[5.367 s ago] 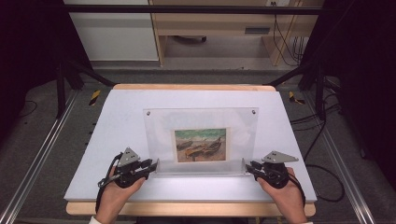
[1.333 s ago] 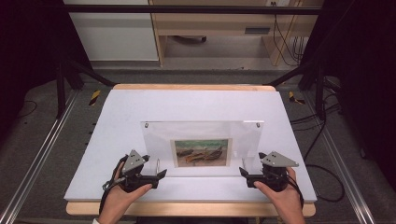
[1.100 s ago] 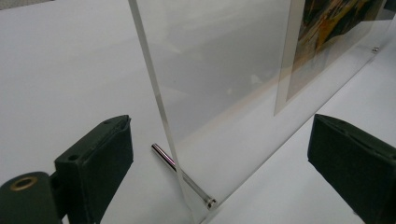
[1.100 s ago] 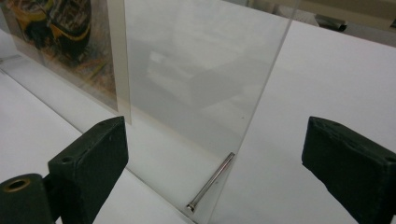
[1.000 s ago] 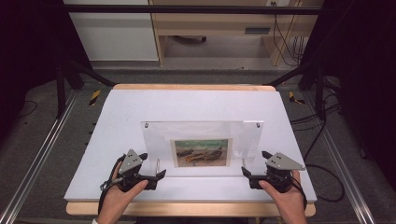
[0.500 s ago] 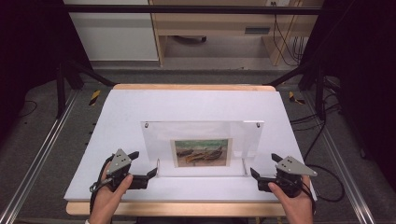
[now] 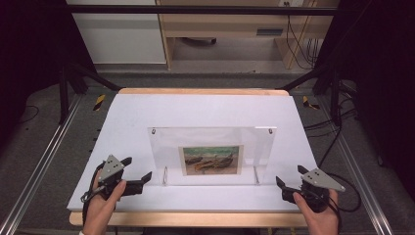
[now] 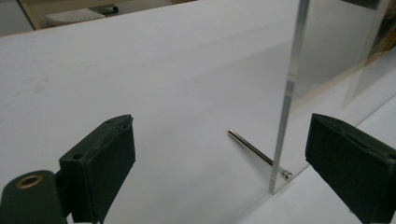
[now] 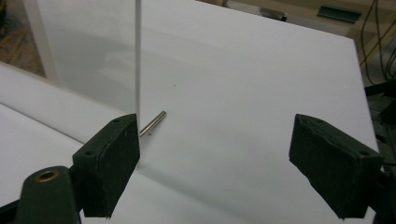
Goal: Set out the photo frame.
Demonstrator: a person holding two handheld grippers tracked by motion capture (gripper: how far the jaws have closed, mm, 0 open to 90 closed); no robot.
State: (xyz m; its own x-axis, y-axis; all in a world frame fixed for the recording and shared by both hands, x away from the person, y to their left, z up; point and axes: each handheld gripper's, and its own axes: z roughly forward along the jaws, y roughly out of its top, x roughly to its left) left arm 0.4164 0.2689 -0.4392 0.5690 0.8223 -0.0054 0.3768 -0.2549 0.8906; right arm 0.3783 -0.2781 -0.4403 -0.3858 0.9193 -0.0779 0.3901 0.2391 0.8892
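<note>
Black-jawed left gripper (image 7: pixel 139 179) and right gripper (image 7: pixel 288 186) both gape wide, holding nothing, flanking the upright clear acrylic picture frame (image 7: pixel 212 155) with its painted boat print (image 7: pixel 211 160), standing near the white desk's (image 7: pixel 205 107) front edge.

You are sitting at a white-topped table with a pale wooden edge (image 7: pixel 195 91), under even light. At twelve o'clock a light wooden bench-like unit (image 7: pixel 230 29) is standing against a white cabinet panel (image 7: pixel 117 32), with black cables (image 7: pixel 298 39) hanging by its leg. Grey carpeted floor (image 7: pixel 44 127) is stretching to nine and three o'clock, silver metal rails (image 7: pixel 39 166) are running along both sides, and black curtains (image 7: pixel 29 58) are darkening the flanks.
</note>
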